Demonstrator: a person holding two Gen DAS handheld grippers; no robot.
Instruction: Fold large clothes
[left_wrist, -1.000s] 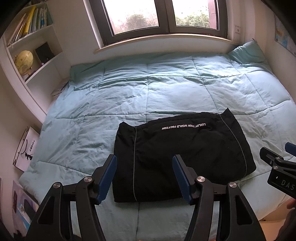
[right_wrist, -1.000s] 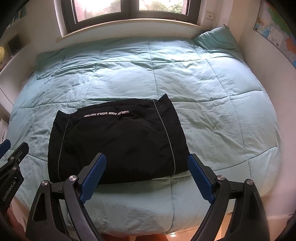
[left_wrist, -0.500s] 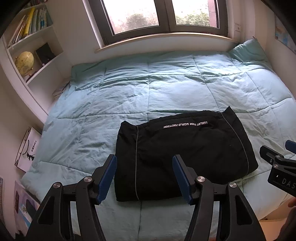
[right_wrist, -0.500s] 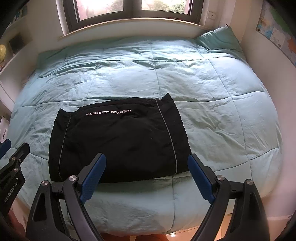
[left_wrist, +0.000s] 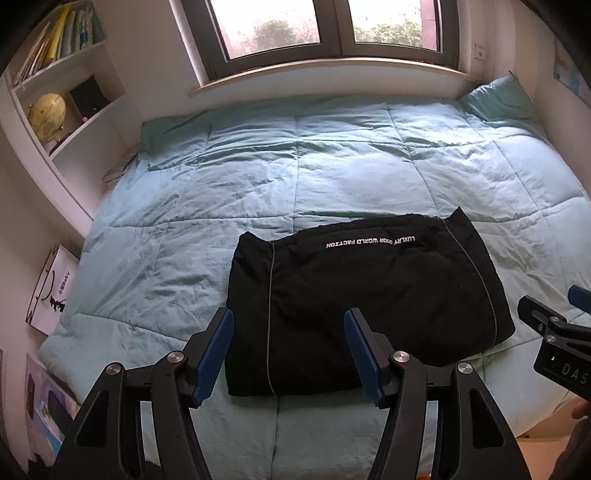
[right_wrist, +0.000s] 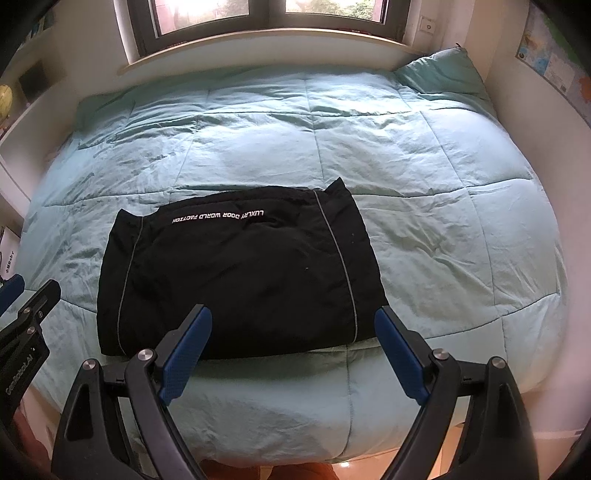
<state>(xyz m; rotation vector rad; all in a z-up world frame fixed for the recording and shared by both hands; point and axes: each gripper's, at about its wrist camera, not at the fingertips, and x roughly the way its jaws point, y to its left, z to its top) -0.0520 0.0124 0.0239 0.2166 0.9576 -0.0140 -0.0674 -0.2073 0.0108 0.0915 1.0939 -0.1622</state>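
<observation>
A black garment (left_wrist: 362, 302) with white lettering and thin grey piping lies folded into a flat rectangle on the teal quilt, near the bed's front edge. It also shows in the right wrist view (right_wrist: 236, 273). My left gripper (left_wrist: 288, 350) is open and empty, held above the garment's front left part. My right gripper (right_wrist: 293, 350) is open and empty, held above the garment's front right part. Each gripper shows at the edge of the other's view.
The teal quilted bed (left_wrist: 295, 177) fills the room up to a window sill. A teal pillow (right_wrist: 443, 74) lies at the far right corner. White shelves with books and a globe (left_wrist: 46, 110) stand left. A wall runs along the right.
Both grippers have drawn back slightly from the bed, so the garment sits a little farther away in both views. The garment has not moved. Both grippers stay open.
</observation>
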